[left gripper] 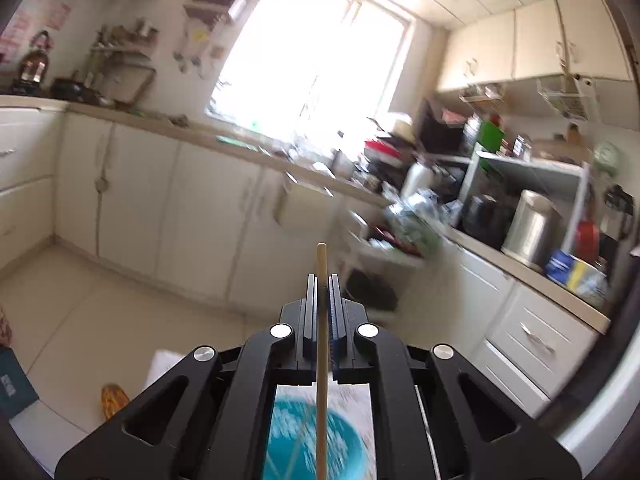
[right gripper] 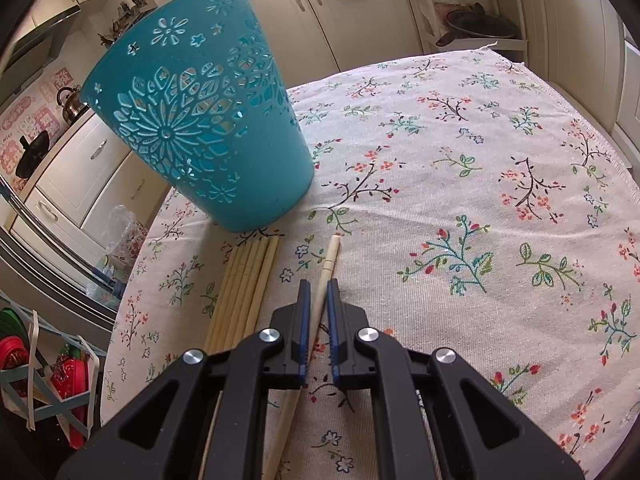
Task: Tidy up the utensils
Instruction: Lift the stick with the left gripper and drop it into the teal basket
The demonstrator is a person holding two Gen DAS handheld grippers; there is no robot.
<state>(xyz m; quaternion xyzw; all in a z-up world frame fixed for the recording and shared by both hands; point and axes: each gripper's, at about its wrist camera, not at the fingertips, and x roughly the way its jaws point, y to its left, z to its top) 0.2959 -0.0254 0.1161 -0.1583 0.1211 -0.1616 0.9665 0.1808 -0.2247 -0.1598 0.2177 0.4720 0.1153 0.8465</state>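
My left gripper (left gripper: 322, 278) is shut on a pale wooden chopstick (left gripper: 321, 256) that stands upright between its fingers. It is held high over the teal cut-out basket (left gripper: 344, 440), which shows blurred far below. In the right wrist view the same teal basket (right gripper: 200, 120) stands on the floral tablecloth (right gripper: 480, 180). Several loose chopsticks (right gripper: 248, 280) lie side by side just in front of it. My right gripper (right gripper: 318, 284) points down at the table, shut on a single chopstick (right gripper: 332, 252) that lies slanted on the cloth to the right of the bundle.
Cream cabinets (left gripper: 208, 216) and a cluttered counter (left gripper: 520, 240) ring the room under a bright window (left gripper: 320, 52). The table's far edge (right gripper: 500, 50) and left edge (right gripper: 132, 280) are close. A blue rack (right gripper: 44, 372) with red and green items stands below at the left.
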